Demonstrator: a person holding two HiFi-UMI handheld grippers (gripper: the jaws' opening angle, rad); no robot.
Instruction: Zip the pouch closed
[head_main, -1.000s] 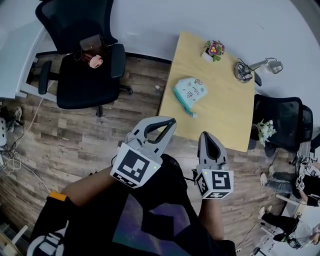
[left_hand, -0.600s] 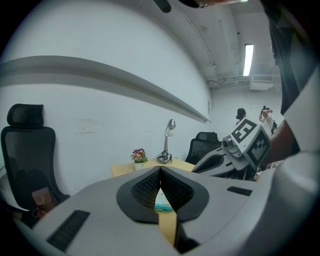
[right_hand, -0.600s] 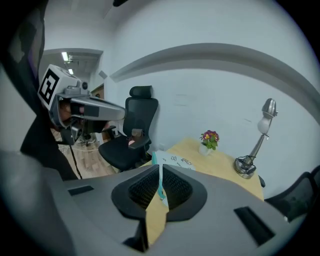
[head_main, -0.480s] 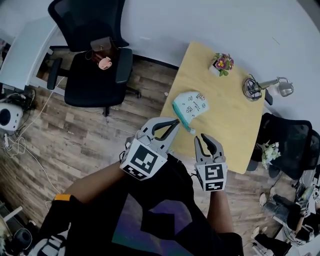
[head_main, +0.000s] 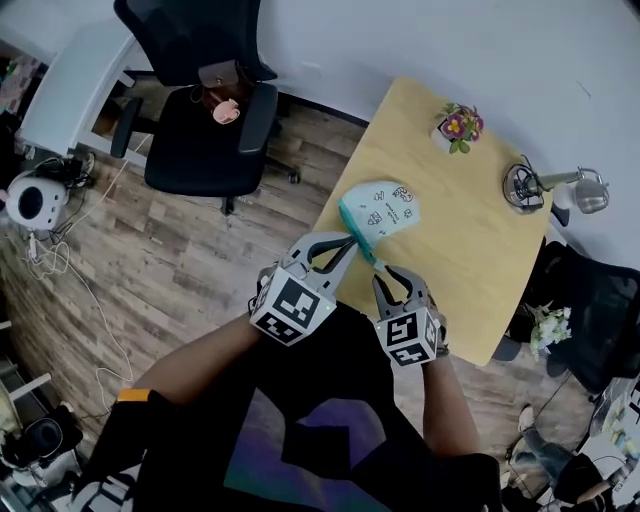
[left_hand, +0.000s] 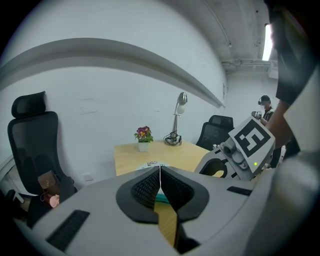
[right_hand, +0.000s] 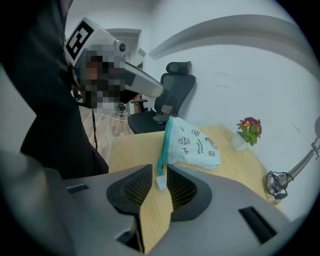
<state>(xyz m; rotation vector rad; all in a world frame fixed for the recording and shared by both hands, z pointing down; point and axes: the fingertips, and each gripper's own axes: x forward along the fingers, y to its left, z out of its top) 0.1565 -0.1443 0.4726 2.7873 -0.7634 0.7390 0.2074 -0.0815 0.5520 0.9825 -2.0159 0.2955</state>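
A white pouch (head_main: 382, 208) with teal zipper edging and small printed drawings lies on the yellow table (head_main: 470, 250), close to its near left corner. Its teal edge (right_hand: 162, 145) runs toward me and ends in a pale pull tab (right_hand: 160, 181). My right gripper (head_main: 397, 276) hovers at the table's near edge. Its jaws are opening, and the tab shows in the gap between the pads (right_hand: 182, 187), untouched. My left gripper (head_main: 345, 242) is just left of the pouch's near end, its jaws shut tip to tip (left_hand: 160, 172) on nothing, with a strip of teal visible below them.
A small potted flower (head_main: 458, 125) and a desk lamp (head_main: 545, 185) stand at the table's far side. A black office chair (head_main: 205, 140) with a brown bag (head_main: 220, 75) is on the wooden floor to the left. Another dark chair (head_main: 590, 300) is at the right.
Both grippers have come down and forward to the pouch's near end. The right gripper's jaws went from shut to wide apart and it rolled. The left stayed shut.
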